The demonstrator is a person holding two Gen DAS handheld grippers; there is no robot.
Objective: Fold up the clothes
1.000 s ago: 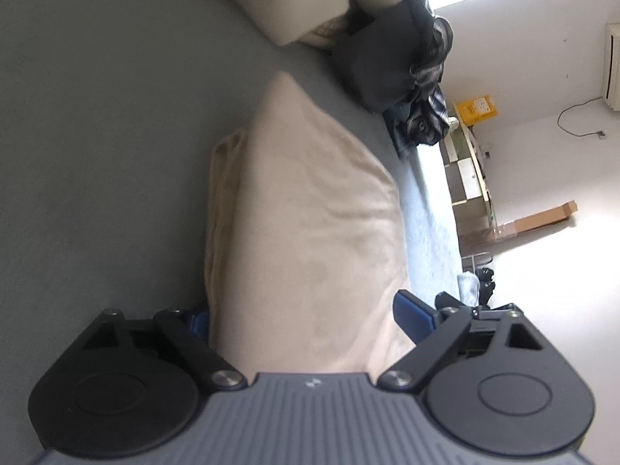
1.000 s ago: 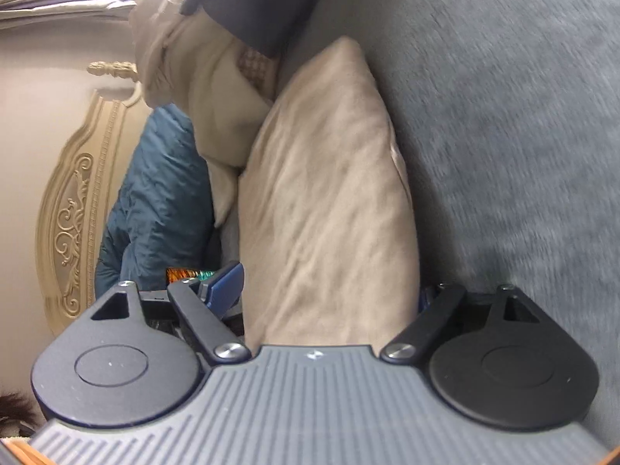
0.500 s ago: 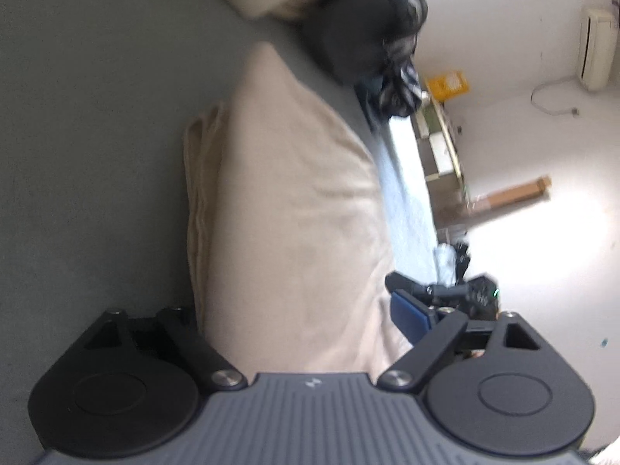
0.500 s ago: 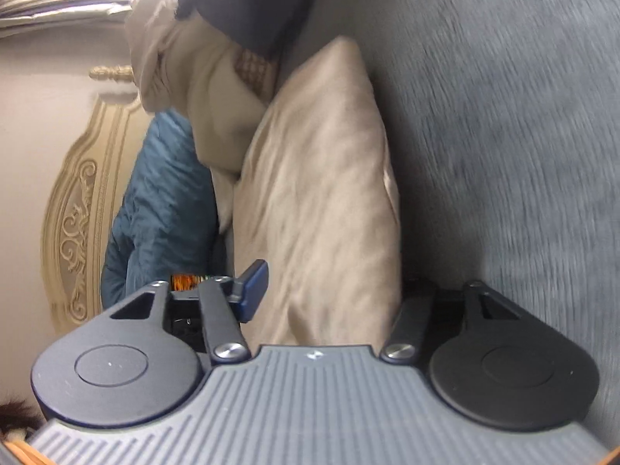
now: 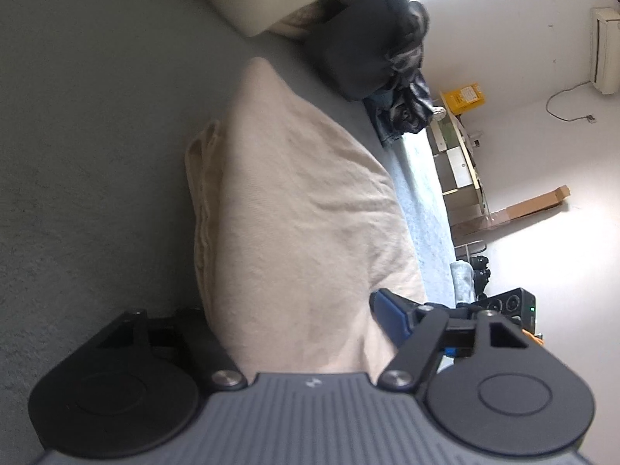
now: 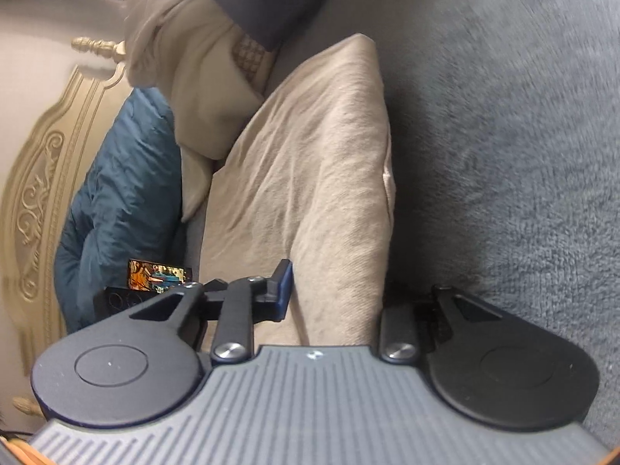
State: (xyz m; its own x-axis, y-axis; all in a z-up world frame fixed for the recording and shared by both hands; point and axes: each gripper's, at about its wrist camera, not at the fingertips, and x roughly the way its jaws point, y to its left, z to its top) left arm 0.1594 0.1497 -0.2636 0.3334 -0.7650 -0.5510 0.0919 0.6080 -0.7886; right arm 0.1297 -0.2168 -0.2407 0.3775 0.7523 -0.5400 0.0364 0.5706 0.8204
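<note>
beige folded garment (image 5: 302, 209) on grey bed cover (image 5: 77, 155), long axis running near to far. left gripper (image 5: 294, 333) and right gripper (image 6: 333, 306) both at its near end, fingers spread wide around the cloth, not clamped. neither nearer.

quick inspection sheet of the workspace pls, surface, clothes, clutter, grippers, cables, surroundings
surface: grey fleecy bed cover, bare beside the garment.
job's things: beige folded garment lies on the cover, stacked edges showing on one side, both ends between the grippers' fingers.
clutter: pile of cream and dark clothes beyond the garment; blue quilt by the headboard.
grippers: left gripper and right gripper each straddle the garment; whether they pinch it cannot be told.
cables: one cord hangs on the wall below the air conditioner.
surroundings: carved cream headboard, white wall, cardboard box, yellow package.
</note>
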